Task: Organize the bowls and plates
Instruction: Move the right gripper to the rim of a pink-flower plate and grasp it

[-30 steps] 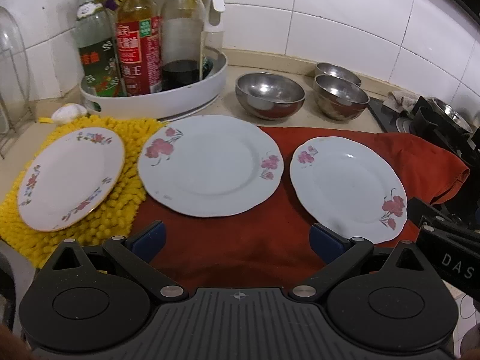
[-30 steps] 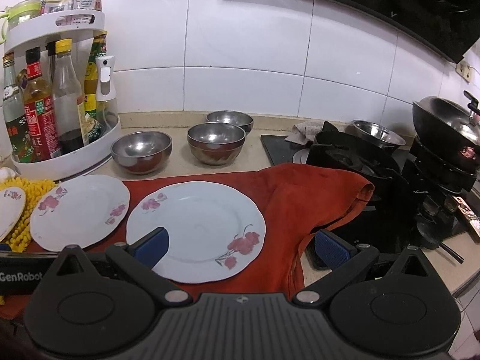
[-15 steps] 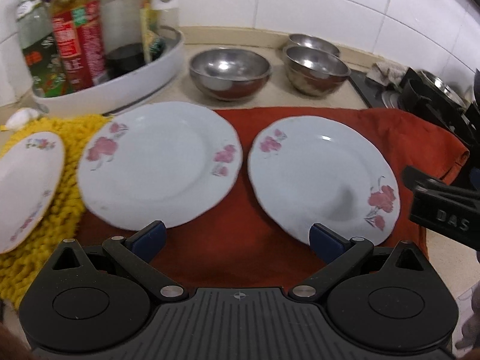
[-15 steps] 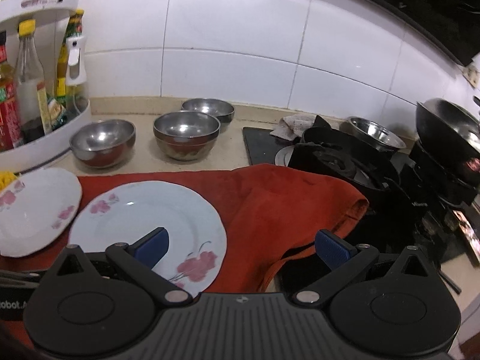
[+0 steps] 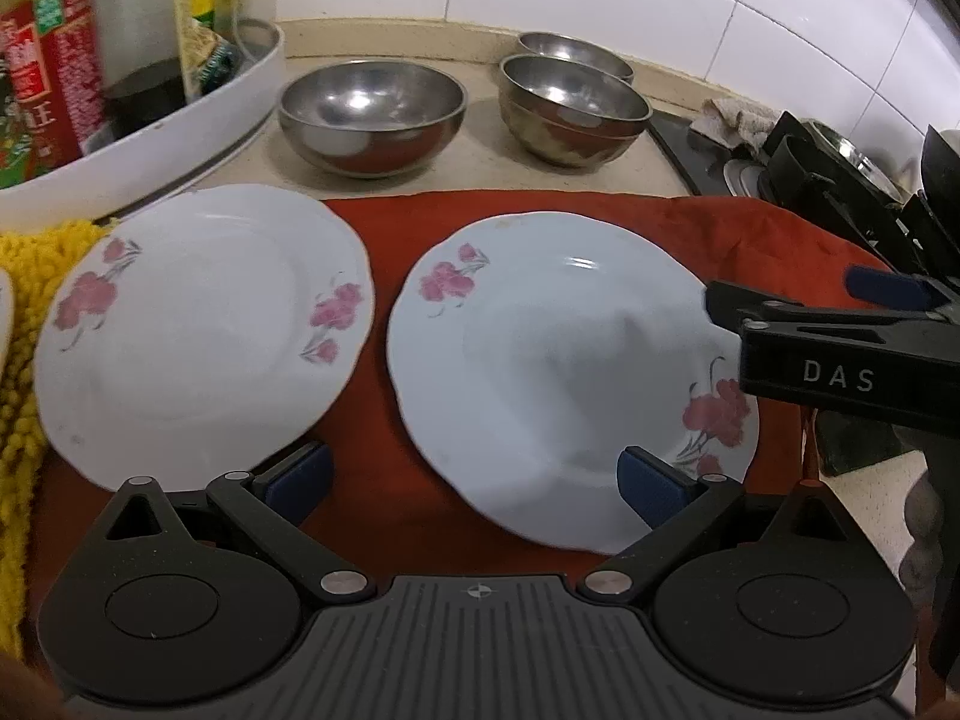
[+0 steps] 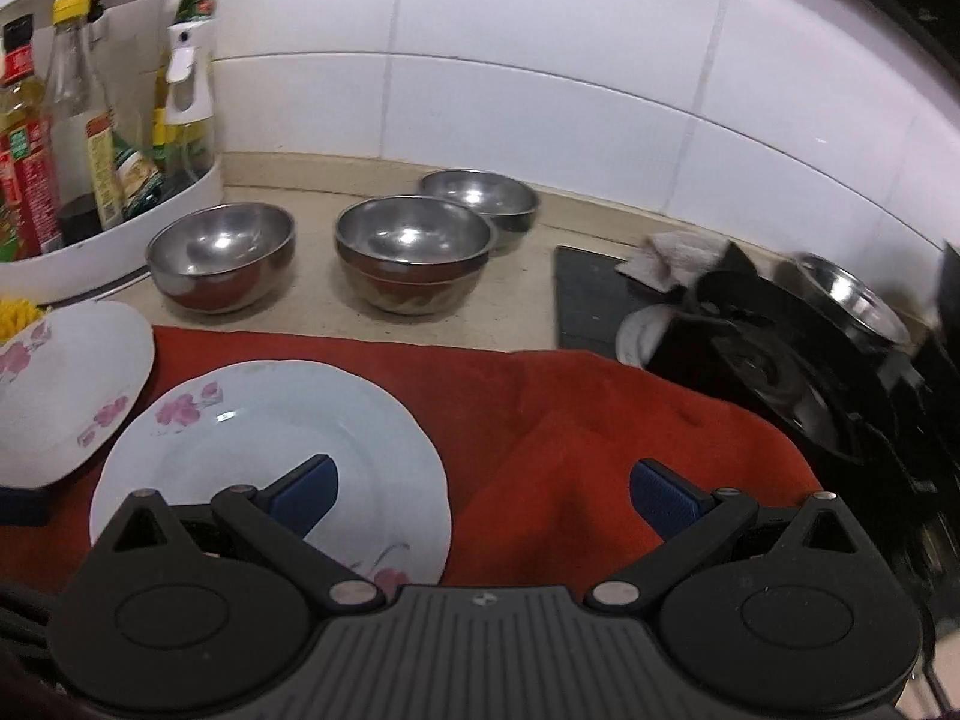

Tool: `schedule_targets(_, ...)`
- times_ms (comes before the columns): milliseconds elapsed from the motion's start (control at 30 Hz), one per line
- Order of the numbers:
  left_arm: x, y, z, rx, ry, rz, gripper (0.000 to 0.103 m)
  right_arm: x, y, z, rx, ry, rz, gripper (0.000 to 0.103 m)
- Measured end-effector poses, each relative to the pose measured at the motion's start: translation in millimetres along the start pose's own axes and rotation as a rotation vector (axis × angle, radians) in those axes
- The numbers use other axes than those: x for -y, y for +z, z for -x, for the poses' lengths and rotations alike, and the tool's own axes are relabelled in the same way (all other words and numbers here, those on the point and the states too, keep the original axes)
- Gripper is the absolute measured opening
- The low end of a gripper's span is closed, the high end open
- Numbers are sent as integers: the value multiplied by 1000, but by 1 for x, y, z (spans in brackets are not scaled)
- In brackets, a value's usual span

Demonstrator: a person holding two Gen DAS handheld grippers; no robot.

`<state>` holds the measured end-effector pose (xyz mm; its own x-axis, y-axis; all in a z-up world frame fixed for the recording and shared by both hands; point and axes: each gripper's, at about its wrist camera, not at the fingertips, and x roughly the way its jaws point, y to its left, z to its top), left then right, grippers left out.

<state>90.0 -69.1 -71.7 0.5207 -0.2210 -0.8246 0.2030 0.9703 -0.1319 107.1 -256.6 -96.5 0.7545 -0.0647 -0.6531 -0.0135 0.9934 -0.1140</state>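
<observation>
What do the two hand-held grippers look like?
Both match: the left hand-held gripper and the right hand-held gripper have black linkage arms, silver pivot pins, blue ribbed fingers, round black side discs and a ribbed grey body. The right one bears white "DAS" lettering.

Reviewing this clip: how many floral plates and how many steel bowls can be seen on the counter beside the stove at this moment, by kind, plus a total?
Floral plates: 2 fully seen, left plate and right plate
Steel bowls on the counter: 3, left bowl, middle bowl, back bowl
Total: 5
</observation>
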Motion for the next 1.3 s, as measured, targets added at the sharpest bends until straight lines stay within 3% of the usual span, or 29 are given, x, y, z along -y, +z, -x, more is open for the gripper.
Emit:
schedule_targets(267,7,8,-15,-13,2,1,103,-3,9,-25,-41,208,96,95)
schedule_targets(600,18,8,-22,6,27,-80,103,5,8,-61,-190,446,31,84)
schedule_targets(700,16,8,-23,13,15,-92,103,6,6,-63,-174,457,36,82)
schedule_targets(933,9,8,-18,-15,0,-80,103,19,9,-64,-181,490,0,67)
schedule_targets(1167,21,9,-21,1,-30,-123,102,20,9,-65,-171,507,21,67)
schedule_targets(1300,23,12,-24,3,-10,-105,102,30,12,-68,-201,540,-53,66)
